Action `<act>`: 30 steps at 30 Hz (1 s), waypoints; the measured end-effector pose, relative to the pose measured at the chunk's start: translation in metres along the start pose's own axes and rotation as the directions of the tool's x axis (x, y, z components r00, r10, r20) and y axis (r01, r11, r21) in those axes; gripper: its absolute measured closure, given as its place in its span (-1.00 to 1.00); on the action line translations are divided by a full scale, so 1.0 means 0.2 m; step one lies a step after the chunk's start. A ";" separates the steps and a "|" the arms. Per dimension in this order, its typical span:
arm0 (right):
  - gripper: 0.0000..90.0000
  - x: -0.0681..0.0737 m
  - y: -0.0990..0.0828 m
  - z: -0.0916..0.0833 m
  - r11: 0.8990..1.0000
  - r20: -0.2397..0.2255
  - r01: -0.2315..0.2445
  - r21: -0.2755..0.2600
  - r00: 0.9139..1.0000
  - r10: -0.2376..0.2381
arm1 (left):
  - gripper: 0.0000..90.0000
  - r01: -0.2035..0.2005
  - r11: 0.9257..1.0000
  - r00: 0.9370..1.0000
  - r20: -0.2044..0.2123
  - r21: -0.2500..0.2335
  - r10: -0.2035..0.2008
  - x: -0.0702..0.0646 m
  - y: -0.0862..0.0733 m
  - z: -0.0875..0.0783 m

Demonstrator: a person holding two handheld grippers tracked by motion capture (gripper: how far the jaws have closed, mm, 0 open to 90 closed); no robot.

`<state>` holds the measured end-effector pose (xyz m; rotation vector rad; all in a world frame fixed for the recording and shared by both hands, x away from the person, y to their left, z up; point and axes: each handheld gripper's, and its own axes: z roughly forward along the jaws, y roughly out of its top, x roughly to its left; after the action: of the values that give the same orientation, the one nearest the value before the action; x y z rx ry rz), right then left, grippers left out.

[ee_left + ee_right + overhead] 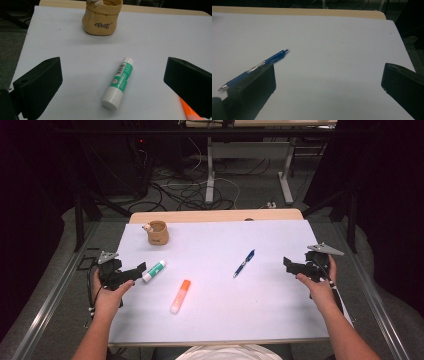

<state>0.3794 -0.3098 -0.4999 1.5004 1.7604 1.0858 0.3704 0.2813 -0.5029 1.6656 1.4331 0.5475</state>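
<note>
Surface: a white sheet (260, 290) covers a wooden table (215, 215).
Room: dark, with cables on the floor (190, 190) behind the table.
Left gripper (136, 270): jaws wide apart and empty, at the left edge of the sheet.
Glue stick (118, 81): lies flat just in front of the left gripper, between its jaws in the left gripper view.
Right gripper (290, 264): jaws wide apart and empty, at the right edge of the sheet.
Blue pen (259, 65): lies on the sheet, near the right gripper.
Orange marker (180, 296): lies near the glue stick.
Tan pouch (102, 17): stands upright at the far side.

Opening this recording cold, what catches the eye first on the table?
Three bright things on the white sheet: an orange marker near the middle, a green glue stick just ahead of the open left gripper, and a blue pen toward the open right gripper. A tan pouch stands at the far left.
</note>
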 end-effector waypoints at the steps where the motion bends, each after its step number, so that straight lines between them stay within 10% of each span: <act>1: -1.00 0.00 0.00 0.00 1.000 -0.005 0.005 -0.005 1.000 -0.005 | -0.96 0.000 1.000 1.000 0.001 -0.005 0.000 0.00 0.00 0.00; 19: -1.00 0.03 -0.01 0.01 1.000 -0.021 -0.012 0.021 1.000 0.013 | -0.90 0.004 1.000 1.000 0.008 -0.016 -0.004 -0.06 0.10 0.02; 30: -1.00 0.01 -0.02 0.02 0.998 -0.032 -0.047 0.031 0.998 0.048 | -0.83 0.012 0.999 1.000 0.000 -0.034 -0.012 -0.07 0.32 0.04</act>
<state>0.3811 -0.3062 -0.5055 1.5584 1.7783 1.1182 0.4102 0.2665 -0.4515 1.6293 1.4257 0.5627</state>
